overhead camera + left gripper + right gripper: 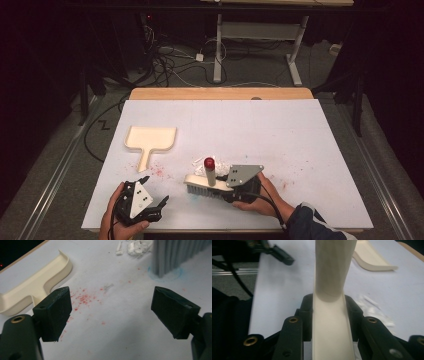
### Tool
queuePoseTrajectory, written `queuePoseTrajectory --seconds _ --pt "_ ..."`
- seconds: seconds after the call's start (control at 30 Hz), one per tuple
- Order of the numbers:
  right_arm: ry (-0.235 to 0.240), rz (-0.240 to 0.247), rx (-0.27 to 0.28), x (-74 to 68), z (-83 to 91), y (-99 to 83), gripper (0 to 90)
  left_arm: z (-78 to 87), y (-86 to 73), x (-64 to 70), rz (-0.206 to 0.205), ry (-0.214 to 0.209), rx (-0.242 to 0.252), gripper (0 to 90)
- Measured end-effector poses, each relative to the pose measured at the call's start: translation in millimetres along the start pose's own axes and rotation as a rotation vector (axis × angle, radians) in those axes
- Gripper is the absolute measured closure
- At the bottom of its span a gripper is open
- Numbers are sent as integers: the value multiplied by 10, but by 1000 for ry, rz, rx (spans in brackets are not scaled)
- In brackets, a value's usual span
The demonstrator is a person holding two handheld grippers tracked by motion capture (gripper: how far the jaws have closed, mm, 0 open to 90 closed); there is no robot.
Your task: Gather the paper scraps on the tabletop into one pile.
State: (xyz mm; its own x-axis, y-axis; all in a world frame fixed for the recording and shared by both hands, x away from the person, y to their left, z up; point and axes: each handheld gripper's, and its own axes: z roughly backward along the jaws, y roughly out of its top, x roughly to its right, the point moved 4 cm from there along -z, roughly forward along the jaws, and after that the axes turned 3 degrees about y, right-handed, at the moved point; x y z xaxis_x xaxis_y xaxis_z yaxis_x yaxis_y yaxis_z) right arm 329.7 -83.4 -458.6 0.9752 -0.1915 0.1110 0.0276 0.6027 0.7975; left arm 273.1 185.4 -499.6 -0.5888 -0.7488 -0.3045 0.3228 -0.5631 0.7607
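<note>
A hand brush (202, 182) with a cream back, grey bristles and an upright red-capped handle (209, 164) stands on the white table (280, 130) near the front. My right gripper (231, 191) is shut on its right end; the right gripper view has the cream brush body (329, 327) clamped between the jaws. A pile of white scraps (222, 167) lies just behind the brush. The cream dustpan (150, 140) lies flat to the left. My left gripper (156, 189) is open near the front left edge, with nothing between its fingers (53, 310). It faces red specks (83, 298), the dustpan (37, 287) and the bristles (175, 255).
Faint red stains mark the sheet at the right (287, 185). A wooden strip (220, 93) borders the table's far edge. Beyond it are cables on the floor (170, 60) and a desk frame (260, 35).
</note>
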Motion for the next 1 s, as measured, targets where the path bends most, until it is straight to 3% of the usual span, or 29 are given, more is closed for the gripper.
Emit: queuePoseTrajectory --seconds 0.17,0.4,0.53,0.87,1.0 --pt "-63 -11 -2 180 56 26 679 -30 25 39 -18 -1 -9 162" --pt "-72 -19 59 185 321 136 678 -19 15 41 -18 -3 -10 162" --pt "-92 -12 56 173 563 150 678 -18 18 51 -22 -5 -10 162" --pt "-168 -56 3 170 1160 -176 677 -17 19 60 -33 -4 -18 162" --pt "-186 -79 -56 143 1301 -373 678 -20 23 68 -38 -5 -20 162"
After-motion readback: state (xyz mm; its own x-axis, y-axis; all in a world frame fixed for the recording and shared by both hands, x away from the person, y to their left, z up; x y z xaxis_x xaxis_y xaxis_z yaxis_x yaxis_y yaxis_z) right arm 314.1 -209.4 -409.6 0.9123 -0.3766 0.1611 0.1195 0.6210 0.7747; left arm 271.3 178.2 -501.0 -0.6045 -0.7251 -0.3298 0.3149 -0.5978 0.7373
